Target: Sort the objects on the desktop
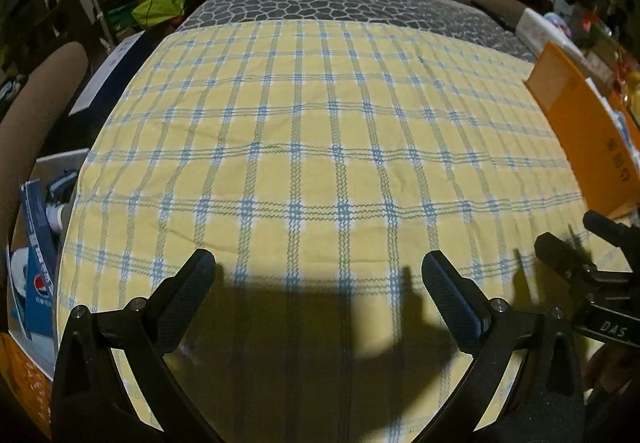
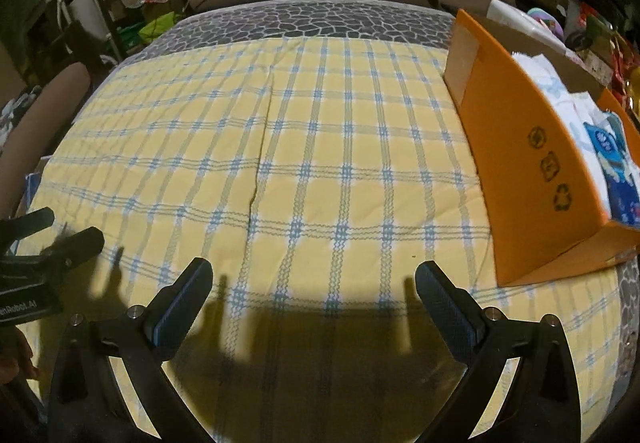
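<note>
Two grippers hover side by side over the yellow plaid cloth [image 1: 320,131]. We see the left gripper [image 1: 318,279] spread wide and holding nothing, and the right gripper [image 2: 314,285] likewise. An orange box [image 2: 532,171] stands at the cloth's right edge; inside we make out white and blue packets [image 2: 608,151], probably tissues.

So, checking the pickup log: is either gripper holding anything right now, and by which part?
Nothing is held: left gripper and right gripper are both open and empty.
</note>
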